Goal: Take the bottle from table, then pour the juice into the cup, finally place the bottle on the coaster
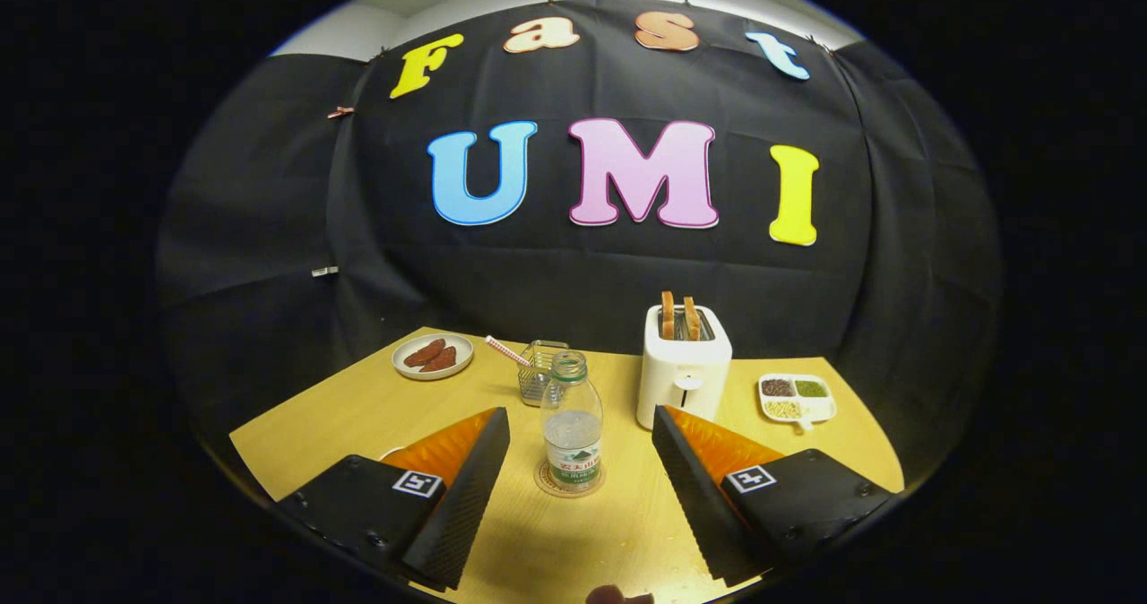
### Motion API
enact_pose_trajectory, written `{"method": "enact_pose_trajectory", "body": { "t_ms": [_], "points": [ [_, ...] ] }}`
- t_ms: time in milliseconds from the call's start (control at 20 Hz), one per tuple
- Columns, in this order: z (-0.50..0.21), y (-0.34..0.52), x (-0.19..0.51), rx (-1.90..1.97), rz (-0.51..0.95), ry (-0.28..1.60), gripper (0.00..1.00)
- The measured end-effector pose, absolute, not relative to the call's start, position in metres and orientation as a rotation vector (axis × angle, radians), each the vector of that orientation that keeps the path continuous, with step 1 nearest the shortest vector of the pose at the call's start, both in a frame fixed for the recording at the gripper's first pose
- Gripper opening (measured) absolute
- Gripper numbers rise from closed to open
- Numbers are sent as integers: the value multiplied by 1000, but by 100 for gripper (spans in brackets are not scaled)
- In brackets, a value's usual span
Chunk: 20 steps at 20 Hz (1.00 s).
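Note:
A clear plastic bottle (pixel 572 420) with no cap stands upright on a round coaster (pixel 547 487) on the wooden table (pixel 358 416). It holds some clear liquid in its lower half. Just behind it to the left stands a clear glass cup (pixel 539 373) with a striped straw (pixel 507 350) leaning out. My gripper (pixel 581 429) is open, its two fingers set wide to either side of the bottle without touching it; the bottle stands between the fingertips.
A white toaster (pixel 683 375) with two slices of toast stands right of the bottle. A white plate (pixel 433 356) with brown pieces sits at the back left. A small divided dish (pixel 797 397) of seeds lies at the right.

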State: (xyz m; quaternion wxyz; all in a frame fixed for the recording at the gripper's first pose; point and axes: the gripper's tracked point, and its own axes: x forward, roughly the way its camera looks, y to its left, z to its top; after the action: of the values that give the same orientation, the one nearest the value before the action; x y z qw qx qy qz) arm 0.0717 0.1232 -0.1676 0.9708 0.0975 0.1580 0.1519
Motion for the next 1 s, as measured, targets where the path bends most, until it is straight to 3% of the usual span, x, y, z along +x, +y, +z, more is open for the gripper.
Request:
{"method": "enact_pose_trajectory", "body": {
  "t_ms": [450,1000],
  "points": [
    [-102,98,19,69,387,219,98],
    [-93,81,-8,20,457,176,98]
  ]
}}
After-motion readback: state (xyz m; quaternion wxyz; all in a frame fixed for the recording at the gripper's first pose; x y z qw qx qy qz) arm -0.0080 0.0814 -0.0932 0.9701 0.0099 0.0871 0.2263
